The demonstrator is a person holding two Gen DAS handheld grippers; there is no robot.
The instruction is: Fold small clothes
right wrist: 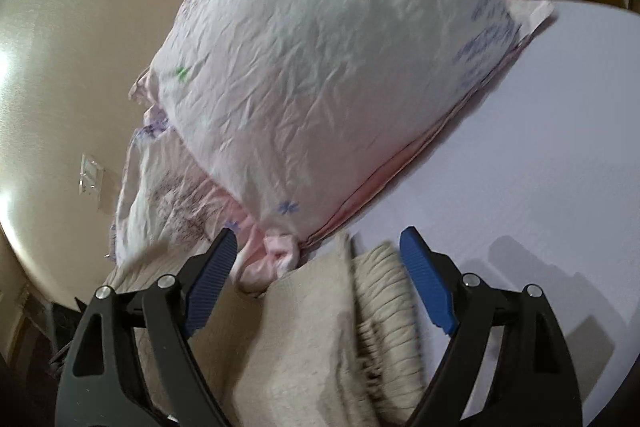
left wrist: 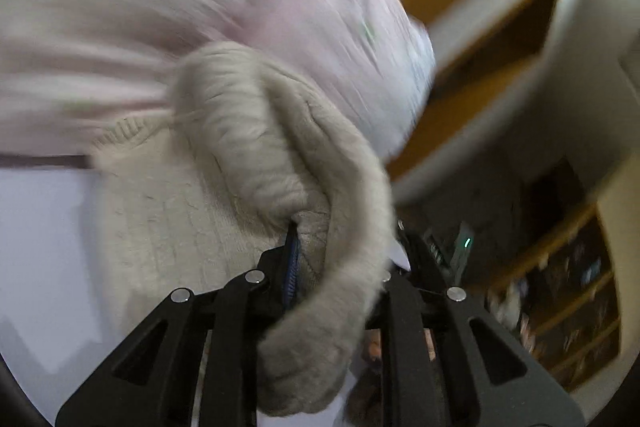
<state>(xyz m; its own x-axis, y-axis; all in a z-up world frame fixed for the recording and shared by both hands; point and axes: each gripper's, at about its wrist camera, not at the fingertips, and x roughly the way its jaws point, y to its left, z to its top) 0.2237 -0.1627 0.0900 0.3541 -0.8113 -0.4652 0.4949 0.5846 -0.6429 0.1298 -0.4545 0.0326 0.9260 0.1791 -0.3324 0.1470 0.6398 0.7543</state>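
The left tool (left wrist: 340, 267) is clenched on a fold of the beige knit garment (left wrist: 256, 155); cloth is bunched between its jaws and a thick roll of it hangs down over the tool body. The left wrist view is heavily motion-blurred, so finer detail of the grasp cannot be told.

The right tool (right wrist: 318, 251) is released: its blue pads (right wrist: 426, 287) stand wide apart, with a ribbed edge of the beige knit garment (right wrist: 384, 291) lying between them but not gripped. The garment rests on the white desk (right wrist: 560, 147) directly in front of this tool.

Beside and behind the knit lies a pale pink printed cloth (right wrist: 320, 67), touching the knit at its near edge. It appears as a layered, roughly flat stack, which suggests it may already be folded; this is a judgement only.

Task progress, as judged from these views: the knit garment is mid-fold. One portion is lifted by the left tool, and the rest lies partly doubled on the desk. Remaining work appears to be laying the lifted portion over, flattening it, and releasing. Whether further garments await cannot be told.
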